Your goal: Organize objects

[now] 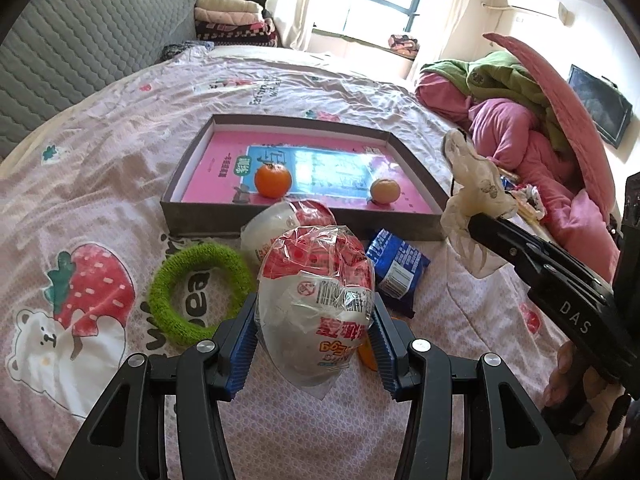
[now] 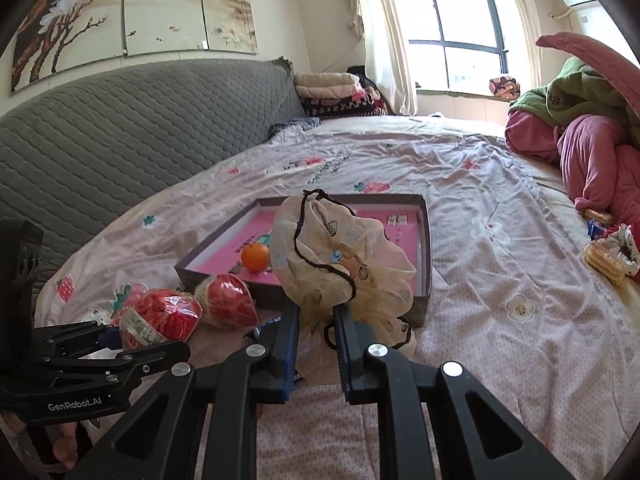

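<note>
My left gripper (image 1: pixel 314 320) is shut on a red-and-white wrapped snack egg (image 1: pixel 316 296), held above the bed; it also shows in the right wrist view (image 2: pixel 160 320). A second snack egg (image 1: pixel 280 228) lies in front of the grey box (image 1: pixel 304 222), also seen in the right wrist view (image 2: pixel 226 300). The box holds a pink book, an orange (image 1: pixel 273 180) and a paler orange (image 1: pixel 385 191). My right gripper (image 2: pixel 316 320) is shut on a cream gauze drawstring pouch (image 2: pixel 340 264), held over the box's near corner; the pouch shows in the left wrist view (image 1: pixel 472 196).
A green knitted ring (image 1: pixel 200 288) and a blue snack packet (image 1: pixel 394 266) lie on the pink bedsheet before the box. Pink and green bedding (image 2: pixel 592 152) is piled at right, with small items (image 2: pixel 608 252) beside it. A grey headboard (image 2: pixel 120 140) stands at left.
</note>
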Demonstrator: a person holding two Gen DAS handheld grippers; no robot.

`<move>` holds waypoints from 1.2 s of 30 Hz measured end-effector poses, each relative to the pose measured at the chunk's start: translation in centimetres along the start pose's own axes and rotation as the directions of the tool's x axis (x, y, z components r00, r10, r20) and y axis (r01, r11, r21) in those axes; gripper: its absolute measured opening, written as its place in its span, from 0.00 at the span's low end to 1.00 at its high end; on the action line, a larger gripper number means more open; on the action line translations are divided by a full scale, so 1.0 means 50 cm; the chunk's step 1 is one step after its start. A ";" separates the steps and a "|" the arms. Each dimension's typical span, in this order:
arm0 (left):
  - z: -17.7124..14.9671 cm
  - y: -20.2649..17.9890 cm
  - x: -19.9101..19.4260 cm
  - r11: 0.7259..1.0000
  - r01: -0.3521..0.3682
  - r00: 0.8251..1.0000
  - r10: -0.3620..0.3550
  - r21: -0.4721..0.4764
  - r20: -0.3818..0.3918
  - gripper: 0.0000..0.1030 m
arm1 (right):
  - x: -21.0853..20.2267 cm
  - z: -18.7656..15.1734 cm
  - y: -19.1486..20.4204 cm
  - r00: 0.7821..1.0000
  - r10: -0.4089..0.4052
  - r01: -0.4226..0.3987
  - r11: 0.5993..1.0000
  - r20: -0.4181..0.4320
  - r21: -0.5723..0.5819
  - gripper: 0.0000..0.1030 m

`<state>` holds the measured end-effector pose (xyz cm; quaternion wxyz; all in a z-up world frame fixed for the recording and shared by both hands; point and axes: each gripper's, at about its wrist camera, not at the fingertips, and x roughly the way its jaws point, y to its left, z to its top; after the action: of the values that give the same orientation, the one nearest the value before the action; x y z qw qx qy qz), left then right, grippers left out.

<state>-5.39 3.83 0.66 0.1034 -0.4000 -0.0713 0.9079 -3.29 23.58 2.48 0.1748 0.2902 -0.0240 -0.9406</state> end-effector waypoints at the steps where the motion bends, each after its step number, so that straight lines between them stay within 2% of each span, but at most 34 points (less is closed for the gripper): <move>1: 0.002 0.001 -0.001 1.000 -0.003 1.000 0.003 0.001 0.002 0.51 | -0.002 0.002 0.001 1.000 0.000 0.000 1.000 0.006 -0.004 0.17; 11: 0.017 0.011 -0.009 1.000 -0.010 1.000 0.010 -0.005 0.028 0.51 | -0.019 0.015 0.015 0.998 -0.013 0.015 0.999 0.066 -0.038 0.17; 22: 0.062 0.035 -0.012 0.999 -0.010 0.997 0.013 -0.030 0.077 0.51 | -0.008 0.026 -0.004 0.998 -0.024 0.024 1.000 0.051 -0.002 0.17; 30: 0.095 0.064 0.004 0.999 -0.011 0.996 0.015 -0.044 0.086 0.51 | 0.006 0.037 -0.005 0.997 -0.062 0.062 0.998 0.050 -0.016 0.17; 36: 0.121 0.074 0.020 1.000 -0.025 0.996 0.026 -0.017 0.087 0.51 | 0.017 0.055 0.004 0.994 -0.090 0.093 0.994 0.060 -0.054 0.17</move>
<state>-11.03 0.21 3.22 0.0854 -0.3618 -0.0778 0.9251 -5.42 22.97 4.35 0.1388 0.2586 0.0109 -0.9559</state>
